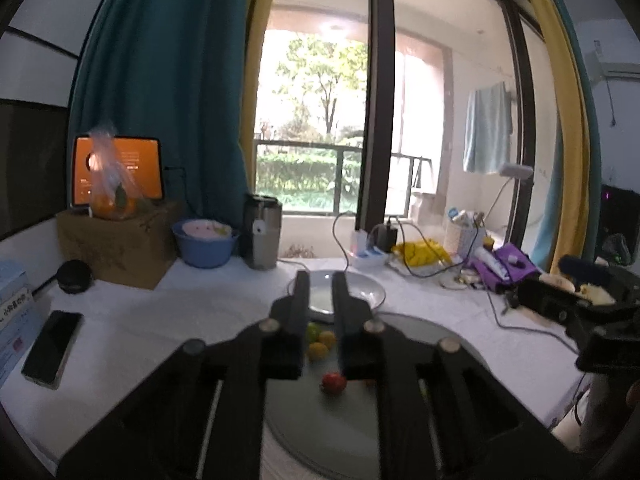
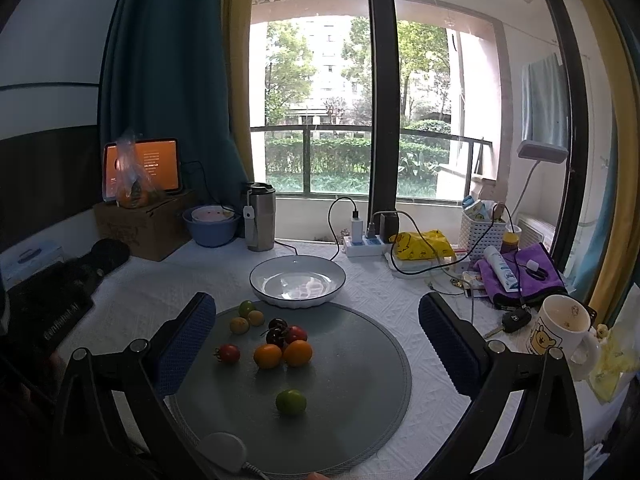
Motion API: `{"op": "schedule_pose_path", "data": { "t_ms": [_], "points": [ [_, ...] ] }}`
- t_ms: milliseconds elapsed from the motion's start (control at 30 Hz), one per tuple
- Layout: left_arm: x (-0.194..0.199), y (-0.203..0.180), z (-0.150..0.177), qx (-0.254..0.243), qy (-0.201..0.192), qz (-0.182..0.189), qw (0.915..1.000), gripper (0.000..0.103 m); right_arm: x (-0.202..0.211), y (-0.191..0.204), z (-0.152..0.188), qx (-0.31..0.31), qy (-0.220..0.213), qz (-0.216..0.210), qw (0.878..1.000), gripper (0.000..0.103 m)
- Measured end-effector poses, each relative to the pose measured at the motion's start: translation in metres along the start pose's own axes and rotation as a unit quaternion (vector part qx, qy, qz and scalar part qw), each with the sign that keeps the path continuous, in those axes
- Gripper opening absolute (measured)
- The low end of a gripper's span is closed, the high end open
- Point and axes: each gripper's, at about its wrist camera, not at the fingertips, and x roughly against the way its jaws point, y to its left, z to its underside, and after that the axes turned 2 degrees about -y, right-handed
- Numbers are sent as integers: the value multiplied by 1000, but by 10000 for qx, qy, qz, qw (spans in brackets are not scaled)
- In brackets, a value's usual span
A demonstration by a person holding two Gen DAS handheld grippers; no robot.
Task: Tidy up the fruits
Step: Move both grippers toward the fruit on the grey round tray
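Note:
Small fruits lie on a round grey mat (image 2: 360, 360): a green one (image 2: 291, 401) near the front, two orange ones (image 2: 283, 354), a red tomato (image 2: 229, 353), dark cherries (image 2: 277, 330) and yellow-green ones (image 2: 247, 316). An empty white bowl (image 2: 297, 281) stands just behind the mat. My right gripper (image 2: 316, 320) is open wide above the mat, empty. My left gripper (image 1: 320, 280) hangs above the mat's left part with its jaws a narrow gap apart and nothing between them; the bowl (image 1: 360, 292) and a red tomato (image 1: 334, 382) show beyond it.
A phone (image 1: 52, 348) lies at the left. A mug (image 2: 562, 330), car key (image 2: 514, 320), purple cloth (image 2: 524, 276), power strip with cables (image 2: 364, 244), steel tumbler (image 2: 260, 216), blue bowl (image 2: 212, 224) and cardboard box (image 2: 144, 224) ring the table.

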Motion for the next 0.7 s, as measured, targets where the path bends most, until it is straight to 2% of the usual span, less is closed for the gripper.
{"op": "schedule_pose_path", "data": {
  "t_ms": [233,367,400,467,500,633,667,700],
  "points": [
    [-3,-3,-2,-176,115,-151,9997,20,1,-1,1,-12,-7,-9,10000,103],
    [-8,-2,-1,-214,287,-29,9994,24,1,-1,0,-11,11,-38,10000,103],
    [-10,-1,-2,-210,339,102,9992,28,1,-1,0,-12,8,-42,10000,103],
    [-14,2,-5,-151,422,97,9989,38,2,0,-2,-22,-3,-48,10000,103],
    [-16,4,-6,-156,435,98,9989,39,3,-1,-1,-23,-8,-54,10000,103],
    [-24,12,-8,-69,609,-148,9980,38,11,0,-5,-18,-144,-72,9999,103],
    [-21,15,-8,67,567,-128,9983,37,13,1,-6,-18,-177,-75,9998,103],
    [-19,18,-9,183,569,25,9982,31,14,1,-6,-14,-203,-74,9998,103]
  ]
}}
